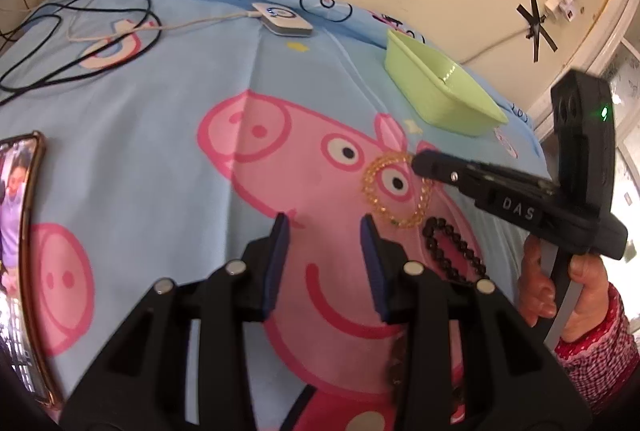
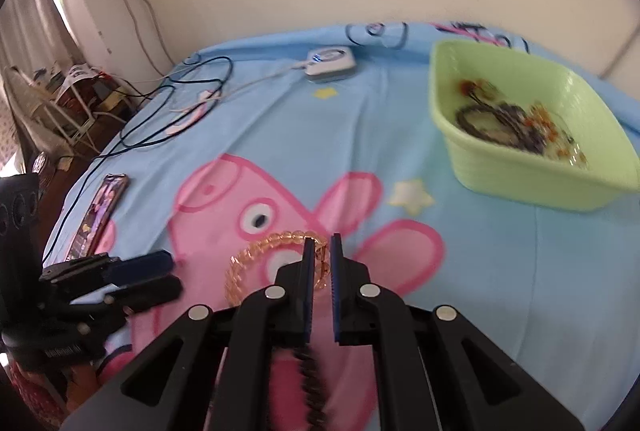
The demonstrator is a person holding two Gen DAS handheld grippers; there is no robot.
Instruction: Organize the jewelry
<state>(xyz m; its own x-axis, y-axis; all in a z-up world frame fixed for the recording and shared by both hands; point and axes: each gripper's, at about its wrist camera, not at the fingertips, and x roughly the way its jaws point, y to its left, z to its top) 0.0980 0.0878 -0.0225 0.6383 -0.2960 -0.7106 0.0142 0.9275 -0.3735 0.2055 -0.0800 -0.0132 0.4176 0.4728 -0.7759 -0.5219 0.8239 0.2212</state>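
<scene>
- Beads of dark, near-black colour strung into a bracelet [image 1: 454, 251] lie nearest, on the cartoon pig's red mouth, just below the amber bracelet; judged light and limp, it will sag from any single pinch point.
- Left gripper [image 1: 324, 231], with blue pads on black fingers, hovers over the pig's cheek beside the amber bracelet, jaws spread wide with nothing between them.
- Right gripper [image 2: 322, 251] has its jaws drawn close around the near arc of the amber bracelet, beads between the pads; whether it is fully clamped I cannot tell, as a narrow gap shows.
- The translucent amber bead bracelet [image 1: 394, 187] rings the pig's eye on the light-blue printed cloth [image 1: 160, 111]. It looks light, smooth and a little slippery, probably on elastic; a grip across one or two beads, pads square to the string, seems safest, since round beads may roll out.
- White letters "DAS" are readable on the side of the right gripper's black body; no other writing is legible.
- A phone with a gold rim [image 1: 24, 251] lies well left of the amber bracelet, screen lit.
- A pale green plastic rectangular basin [image 2: 500, 167] sits beyond and right of the amber bracelet, already holding mixed dark and orange jewellery, blurred.
- A white, rounded charger puck [image 1: 282, 17] with its cable and the looped black cables [image 1: 80, 31] lie farthest, at the cloth's back edge.
</scene>
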